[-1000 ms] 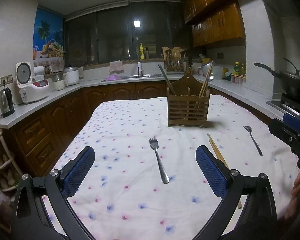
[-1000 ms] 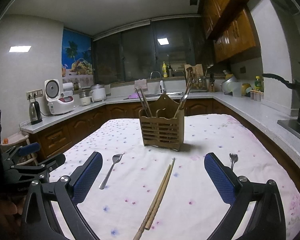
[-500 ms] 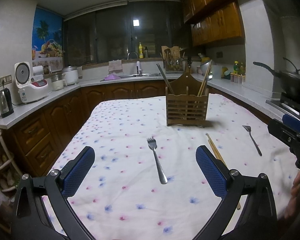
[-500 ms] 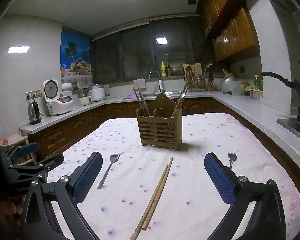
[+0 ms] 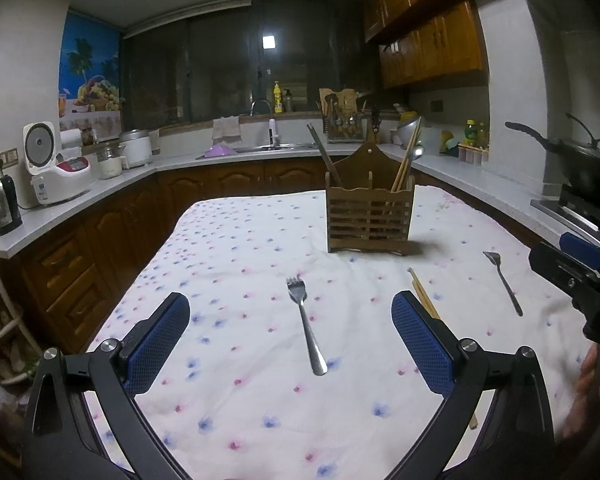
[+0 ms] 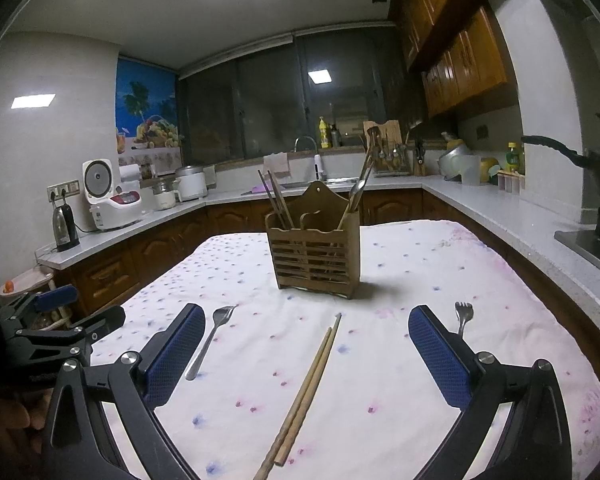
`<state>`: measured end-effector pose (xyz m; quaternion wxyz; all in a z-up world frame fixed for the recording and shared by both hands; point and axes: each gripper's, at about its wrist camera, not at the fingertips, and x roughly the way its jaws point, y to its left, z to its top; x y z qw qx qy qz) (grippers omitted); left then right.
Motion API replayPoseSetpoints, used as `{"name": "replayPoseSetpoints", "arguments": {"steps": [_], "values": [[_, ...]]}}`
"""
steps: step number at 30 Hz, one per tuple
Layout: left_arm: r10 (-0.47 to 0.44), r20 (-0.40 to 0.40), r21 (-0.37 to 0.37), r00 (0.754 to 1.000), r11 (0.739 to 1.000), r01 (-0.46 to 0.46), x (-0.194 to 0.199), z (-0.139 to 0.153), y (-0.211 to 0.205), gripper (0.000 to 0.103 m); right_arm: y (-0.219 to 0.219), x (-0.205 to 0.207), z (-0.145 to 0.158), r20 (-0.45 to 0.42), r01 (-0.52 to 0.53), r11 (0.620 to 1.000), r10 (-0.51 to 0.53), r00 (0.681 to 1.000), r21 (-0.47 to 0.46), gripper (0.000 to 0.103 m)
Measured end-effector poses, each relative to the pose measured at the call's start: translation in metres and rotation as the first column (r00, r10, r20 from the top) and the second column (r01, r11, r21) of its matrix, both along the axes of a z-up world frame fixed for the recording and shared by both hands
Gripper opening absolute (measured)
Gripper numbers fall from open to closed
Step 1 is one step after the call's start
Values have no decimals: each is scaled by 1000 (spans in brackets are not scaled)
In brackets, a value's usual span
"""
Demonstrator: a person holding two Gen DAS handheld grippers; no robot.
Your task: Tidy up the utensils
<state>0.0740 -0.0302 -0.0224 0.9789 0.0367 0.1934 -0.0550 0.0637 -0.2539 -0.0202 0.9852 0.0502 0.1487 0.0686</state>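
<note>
A wooden utensil holder (image 5: 369, 215) (image 6: 315, 254) stands on the flowered tablecloth (image 5: 236, 264) with chopsticks and a spoon in it. A metal fork (image 5: 306, 330) (image 6: 210, 340) lies in front of my left gripper (image 5: 290, 336), which is open and empty above the cloth. A pair of wooden chopsticks (image 6: 306, 388) (image 5: 422, 300) lies in front of my right gripper (image 6: 306, 356), also open and empty. A second fork (image 5: 504, 282) (image 6: 463, 316) lies to the right. The right gripper shows at the right edge of the left wrist view (image 5: 572, 268).
Kitchen counters wrap the room with a rice cooker (image 5: 52, 168), a kettle (image 5: 5, 204), a sink (image 5: 276, 144) and a wok (image 5: 580, 164) on the stove at right. The table edge drops off to the left near wooden drawers (image 5: 72, 280).
Both grippers have drifted slightly; the fork and chopsticks appear a little nearer and higher in view. Nothing was picked up or released.
</note>
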Motion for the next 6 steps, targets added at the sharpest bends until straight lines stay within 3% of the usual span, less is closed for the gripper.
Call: {"name": "replayPoseSetpoints", "arguments": {"steps": [6], "values": [[-15, -1, -4, 1000, 1000, 15, 6, 3, -5, 103, -1, 3, 0, -6, 1, 1000, -1, 1000, 10, 103]]}}
